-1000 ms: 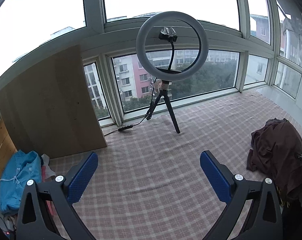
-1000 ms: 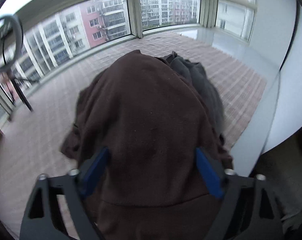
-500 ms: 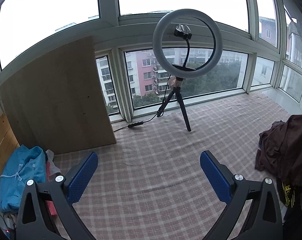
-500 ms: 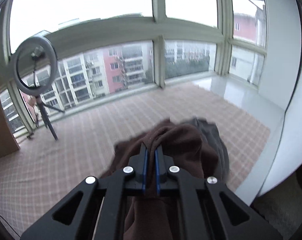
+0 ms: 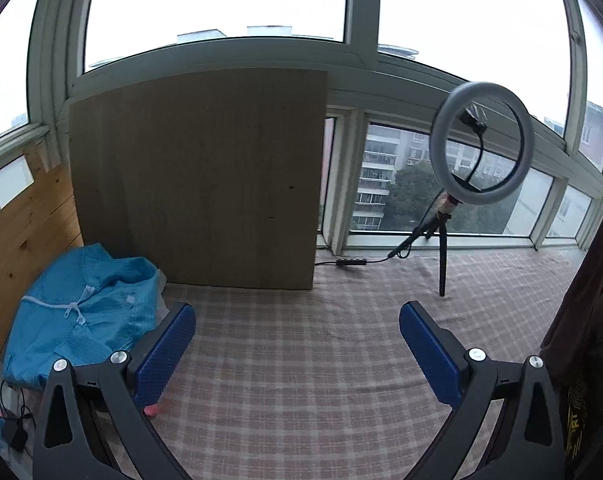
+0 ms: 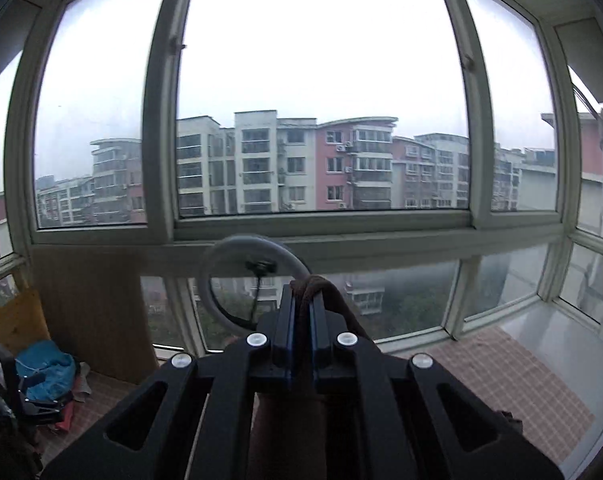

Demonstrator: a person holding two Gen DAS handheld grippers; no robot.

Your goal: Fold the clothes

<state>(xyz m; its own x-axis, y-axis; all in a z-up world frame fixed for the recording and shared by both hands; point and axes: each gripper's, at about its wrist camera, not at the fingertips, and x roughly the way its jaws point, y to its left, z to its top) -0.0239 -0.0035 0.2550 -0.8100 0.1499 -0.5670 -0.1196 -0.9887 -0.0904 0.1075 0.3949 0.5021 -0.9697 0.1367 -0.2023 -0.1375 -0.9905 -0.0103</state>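
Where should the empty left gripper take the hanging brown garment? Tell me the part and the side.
Probably its near hanging edge, approached from the left. The brown garment dangles from the shut right gripper, so that edge hangs free, facing the open left gripper.

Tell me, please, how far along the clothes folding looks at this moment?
Barely started. Nothing visibly folded: the light blue garment lies crumpled in the corner. In hand: the right gripper is shut on a fold of the dark brown garment, which hangs lifted at the left view's edge. The left gripper is open, empty. Spreading and folding remain.
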